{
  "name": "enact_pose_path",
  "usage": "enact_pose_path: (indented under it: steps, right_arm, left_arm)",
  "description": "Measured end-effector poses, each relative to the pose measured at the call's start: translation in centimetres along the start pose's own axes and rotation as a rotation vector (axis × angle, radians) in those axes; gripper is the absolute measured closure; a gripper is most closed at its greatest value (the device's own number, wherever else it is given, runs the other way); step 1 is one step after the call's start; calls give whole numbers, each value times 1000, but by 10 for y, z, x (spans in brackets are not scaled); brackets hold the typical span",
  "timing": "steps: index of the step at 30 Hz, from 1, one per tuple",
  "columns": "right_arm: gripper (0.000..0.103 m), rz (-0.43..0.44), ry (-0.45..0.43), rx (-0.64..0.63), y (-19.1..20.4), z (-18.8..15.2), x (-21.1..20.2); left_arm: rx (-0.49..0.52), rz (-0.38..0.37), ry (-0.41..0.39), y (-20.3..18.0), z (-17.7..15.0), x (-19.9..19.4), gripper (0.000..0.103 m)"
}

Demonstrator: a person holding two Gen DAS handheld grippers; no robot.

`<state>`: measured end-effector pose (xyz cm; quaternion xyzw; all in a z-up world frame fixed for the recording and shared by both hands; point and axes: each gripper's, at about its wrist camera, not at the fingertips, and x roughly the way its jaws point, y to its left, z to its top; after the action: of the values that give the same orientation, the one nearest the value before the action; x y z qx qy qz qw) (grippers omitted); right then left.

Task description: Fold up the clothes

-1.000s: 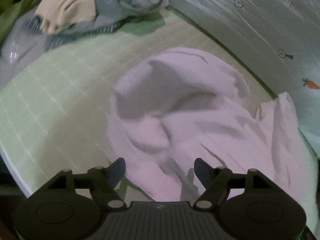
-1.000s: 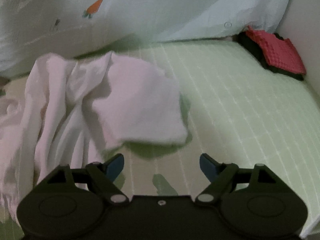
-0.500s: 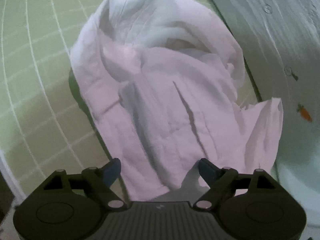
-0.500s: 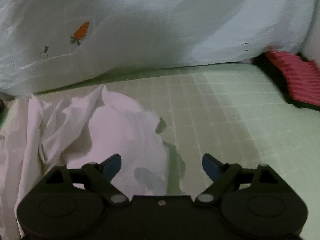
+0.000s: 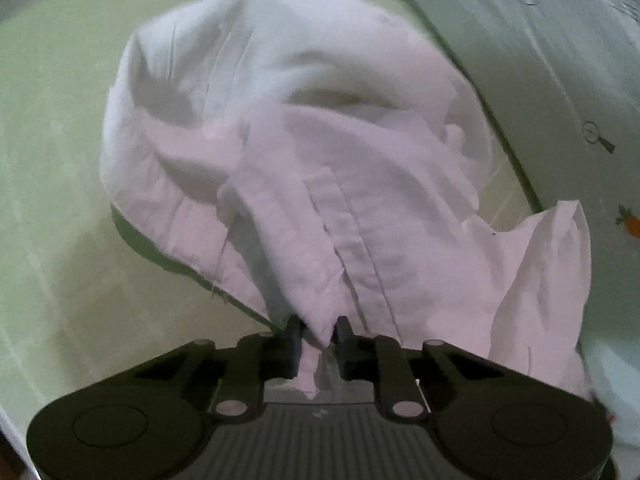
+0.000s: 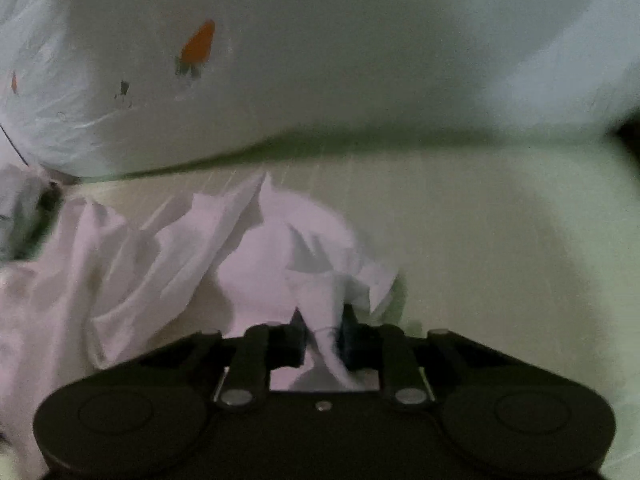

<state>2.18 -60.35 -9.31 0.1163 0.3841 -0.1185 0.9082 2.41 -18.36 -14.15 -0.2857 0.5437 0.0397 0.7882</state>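
Note:
A crumpled pale pink garment (image 5: 320, 184) lies on the green checked bed sheet (image 5: 52, 168). In the left wrist view my left gripper (image 5: 317, 334) has its jaws closing on a bunched edge of the garment, and the pads pinch the cloth. Another part of the same pale pink garment (image 6: 168, 256) fills the lower left of the right wrist view. My right gripper (image 6: 325, 330) has its jaws closing on a twisted fold at the garment's right end, with cloth pressed between the pads. Most of the garment's shape is hidden in its own folds.
A large white quilt (image 6: 360, 60) printed with small carrots lies bunched along the far side of the bed, also at the right edge as the white quilt (image 5: 560, 60). Bare green sheet (image 6: 500, 240) stretches to the right of the garment.
Both grippers stood open a moment ago and now pinch the garment. Each has moved in close over the cloth, and the pile of other clothes has left the left wrist view.

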Motion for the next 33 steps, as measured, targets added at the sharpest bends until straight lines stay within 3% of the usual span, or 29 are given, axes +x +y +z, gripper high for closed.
enact_pose_path:
  steps: [4,7,9,12,14,16,17,18,19,20,21,22,23,26,28,31,33]
  right_arm:
    - [91,-348,-204,-78,-26,18,-49]
    - [91,-505,-304,13,-71,29,-98]
    - [90,-562,-302,46,-92,26,-117]
    - [90,-546,-220,158,-112,-2,-120]
    - [90,-577,-99,150,-111,-27,-105]
    - [86,-589,3,195,-112,-53,-92]
    - [84,-581,7,222,-111,-54,-91]
    - [78,-573,10,249,-111,-56,-90]
    - [65,-564,14,276,-110,-58,-90]
    - [57,-556,17,303,-110,-59,-89]
    - [40,-559,-1,285,-105,-53,-88]
    - [26,-562,-19,265,-101,-47,-86]
    - [22,-565,-38,246,-97,-41,-85]
    - [10,-543,-56,215,-102,-16,-61]
    - [9,-520,-55,227,-107,-1,-44]
    - [8,-463,-26,298,-124,15,-12]
    - [8,-440,-3,351,-131,23,4]
  left_arm:
    - [78,29,-111,-10,42,-10,87]
    - [104,18,-189,-15,68,-22,87]
    - [109,13,-218,-17,79,-25,86]
    - [92,25,-200,-13,84,-22,85]
    - [106,31,-174,-5,81,-21,83]
    - [129,38,-149,0,77,-23,75]
    - [129,46,-137,0,73,-25,69]
    - [126,53,-130,-1,70,-27,63]
    - [126,59,-127,-2,67,-31,58]
    - [129,66,-130,-3,65,-34,46]
    - [138,73,-147,-5,63,-37,28]
    - [152,81,-171,-7,60,-39,21]
    - [168,88,-190,-11,58,-40,13]
    - [207,120,-186,-28,55,-36,11]
    - [151,141,-153,-32,53,-30,11]
    - [13,90,-80,-25,48,-17,11]
    - [13,56,-65,-26,41,-10,11]
